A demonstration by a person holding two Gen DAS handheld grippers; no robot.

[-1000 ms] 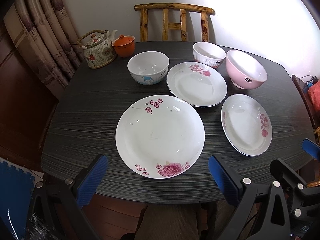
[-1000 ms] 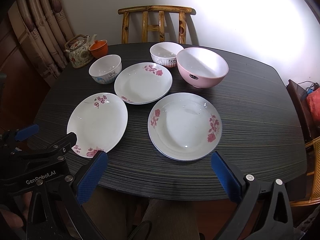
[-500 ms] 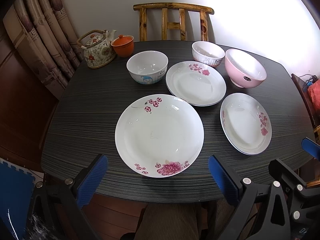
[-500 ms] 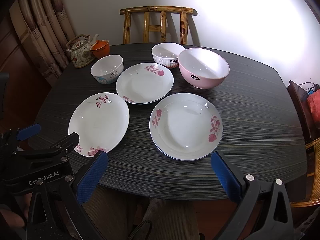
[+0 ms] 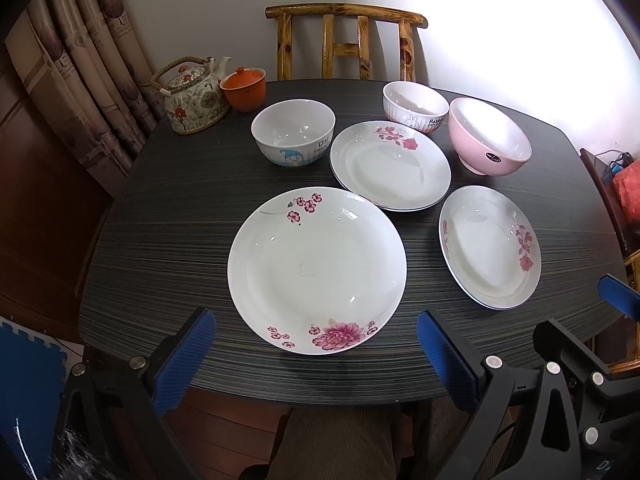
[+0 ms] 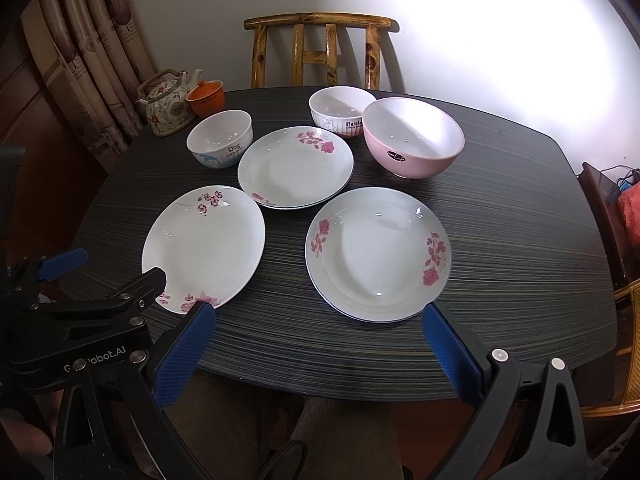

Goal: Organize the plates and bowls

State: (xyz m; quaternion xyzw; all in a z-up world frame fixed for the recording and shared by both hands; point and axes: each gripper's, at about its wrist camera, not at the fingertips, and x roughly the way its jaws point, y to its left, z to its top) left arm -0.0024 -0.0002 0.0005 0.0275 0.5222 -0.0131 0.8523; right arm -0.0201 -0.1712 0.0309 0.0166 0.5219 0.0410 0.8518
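Three flowered white ceramic plates [image 5: 316, 270] and three bowls [image 5: 293, 131], unstacked, mid round dark table [image 5: 168, 216]. Left gripper [image 5: 316, 352] and right gripper [image 6: 318, 344]: both agape, empty, edged slightly forward over near edge; sorting unstarted.

The plates [image 5: 316, 268] and the pink bowl [image 6: 412, 136] look shiny and smooth. The dark table [image 6: 520, 240] has thin stripes and looks matt. The chair [image 5: 346, 40] is shiny wood. The curtain [image 5: 80, 72] is cloth.
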